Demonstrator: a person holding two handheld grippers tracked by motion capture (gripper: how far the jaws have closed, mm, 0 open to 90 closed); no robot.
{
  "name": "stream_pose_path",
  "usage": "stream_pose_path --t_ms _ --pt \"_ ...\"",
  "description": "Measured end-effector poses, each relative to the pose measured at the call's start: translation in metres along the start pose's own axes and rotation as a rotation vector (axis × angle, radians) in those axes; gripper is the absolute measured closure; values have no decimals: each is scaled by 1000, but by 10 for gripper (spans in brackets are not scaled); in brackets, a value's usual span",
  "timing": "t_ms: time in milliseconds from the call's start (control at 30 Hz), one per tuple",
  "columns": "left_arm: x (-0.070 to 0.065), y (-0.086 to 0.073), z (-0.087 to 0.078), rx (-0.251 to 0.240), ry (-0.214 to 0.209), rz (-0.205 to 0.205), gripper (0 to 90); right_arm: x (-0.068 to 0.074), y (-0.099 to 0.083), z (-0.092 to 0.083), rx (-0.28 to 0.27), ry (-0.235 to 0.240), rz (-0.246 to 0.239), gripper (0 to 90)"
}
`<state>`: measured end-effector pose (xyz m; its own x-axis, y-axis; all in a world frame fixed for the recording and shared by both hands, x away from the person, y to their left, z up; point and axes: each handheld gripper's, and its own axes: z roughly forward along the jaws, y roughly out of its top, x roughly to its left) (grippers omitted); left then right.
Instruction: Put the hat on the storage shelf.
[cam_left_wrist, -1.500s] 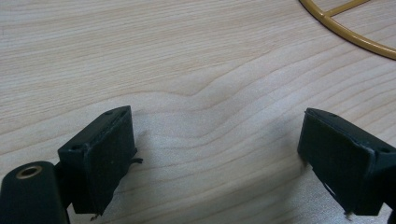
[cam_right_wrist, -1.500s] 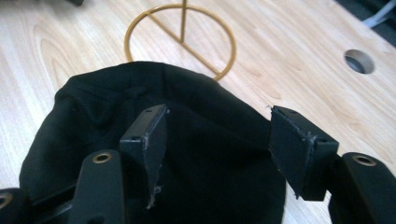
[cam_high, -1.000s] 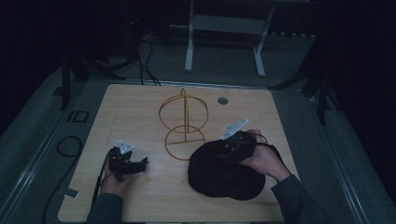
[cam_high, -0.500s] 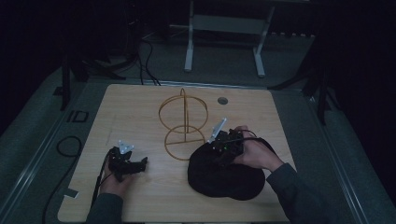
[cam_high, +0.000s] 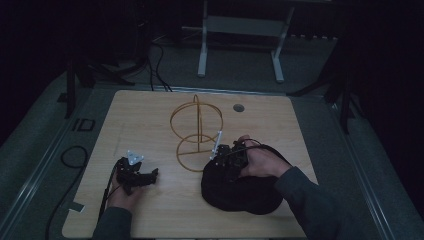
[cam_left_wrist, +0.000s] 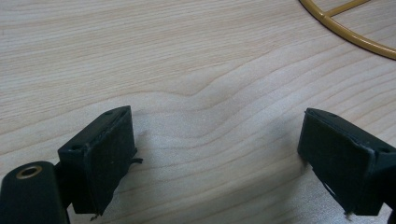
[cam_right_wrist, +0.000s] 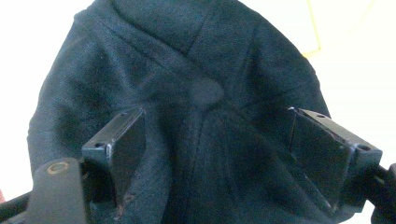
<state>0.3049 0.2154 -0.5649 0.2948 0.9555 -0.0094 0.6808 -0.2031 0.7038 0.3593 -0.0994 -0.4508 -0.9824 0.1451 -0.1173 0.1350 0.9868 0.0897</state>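
A black fabric cap with a button at its crown (cam_high: 240, 187) lies on the pale wooden worktop (cam_high: 150, 120) near the near right corner, its crown facing up; in the right gripper view the dark stitched panels of the cap (cam_right_wrist: 187, 93) meet at that button, which sits between the two black jaws; the right gripper (cam_high: 226, 159), held in the person's right hand (cam_high: 262, 162), hovers over the far left part of the cap, pointing toward the middle of the worktop; its jaws stand spread wide, having just been opening, and their pads flank the crown without pressing on it, so the cloth lies loose between them; whether the jaw tips touch the fabric cannot be told. Just beyond the cap, toward the centre of the worktop, stands a golden wire stand made of upright hoops over a round base ring (cam_high: 196, 132); its base ring lies just beside the cap's far left edge, and a stretch of that yellow ring (cam_left_wrist: 348, 35) shows at the upper right of the left gripper view. The left gripper (cam_high: 136, 175), held in the person's left hand (cam_high: 122, 192), rests low over the worktop near the near left corner, well apart from the cap; its jaws are spread wide over bare wood grain, with nothing between them. A small dark round grommet (cam_high: 239, 107) sits in the worktop near the far edge.
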Motion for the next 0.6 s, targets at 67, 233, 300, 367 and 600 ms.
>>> stream_pose_path --t_ms 67,233,300,367,600 --pt "0 0 0 0 0 0 108 0 2 2 12 8 -2 181" --pt "0 0 0 0 0 0 108 0 7 7 45 11 -31 181" --pt "0 0 0 0 0 0 108 0 8 8 52 13 -31 182" --pt "0 0 0 0 0 0 108 -1 8 9 60 17 -35 182" --pt "0 0 0 0 0 1 108 -4 11 17 86 38 -43 182"
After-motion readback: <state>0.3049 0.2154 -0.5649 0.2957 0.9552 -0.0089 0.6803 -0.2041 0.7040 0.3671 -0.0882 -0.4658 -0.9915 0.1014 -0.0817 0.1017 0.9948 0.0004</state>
